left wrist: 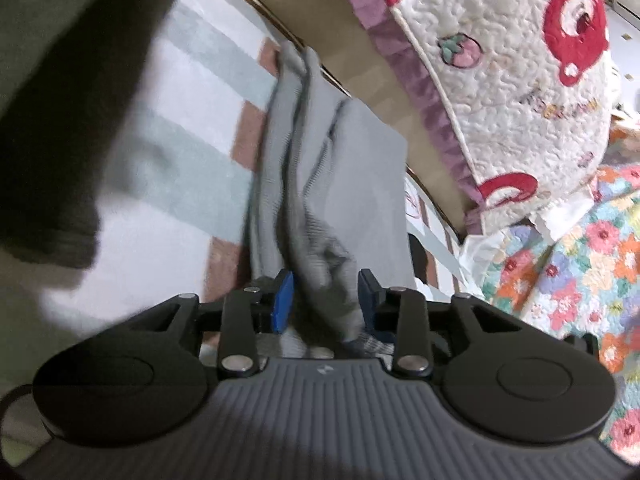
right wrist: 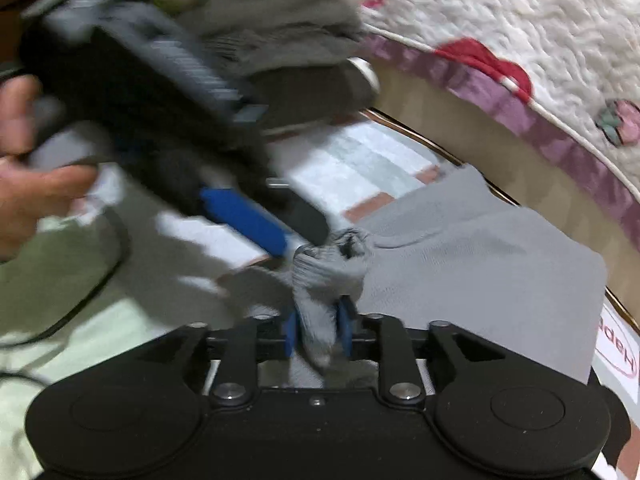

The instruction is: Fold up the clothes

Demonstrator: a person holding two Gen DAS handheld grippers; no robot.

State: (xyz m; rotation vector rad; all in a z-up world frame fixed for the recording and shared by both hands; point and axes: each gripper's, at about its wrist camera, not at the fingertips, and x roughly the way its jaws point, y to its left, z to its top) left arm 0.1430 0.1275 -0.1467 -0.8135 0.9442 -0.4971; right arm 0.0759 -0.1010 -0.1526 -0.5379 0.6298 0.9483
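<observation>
Grey garment [right wrist: 480, 280] lies partly flat on the striped mat [left wrist: 192, 120], near the bed's quilt [left wrist: 520, 80]. Right gripper [right wrist: 319, 330] pinches a bunched corner between its blue pads. Left gripper [left wrist: 326, 296] stands spread, cloth hanging loose between the jaws, not pressed. Risk: the left side may slip free, so the fold would skew or collapse.

Blur and cut-offs, both wrist views

Left hand-held gripper [right wrist: 256, 220] smeared by motion in my right view; I can't read its grip. Grey garment [right wrist: 480, 272] runs under the right hand-held gripper [right wrist: 319, 332]. Printed label [right wrist: 618, 354] cropped.
</observation>
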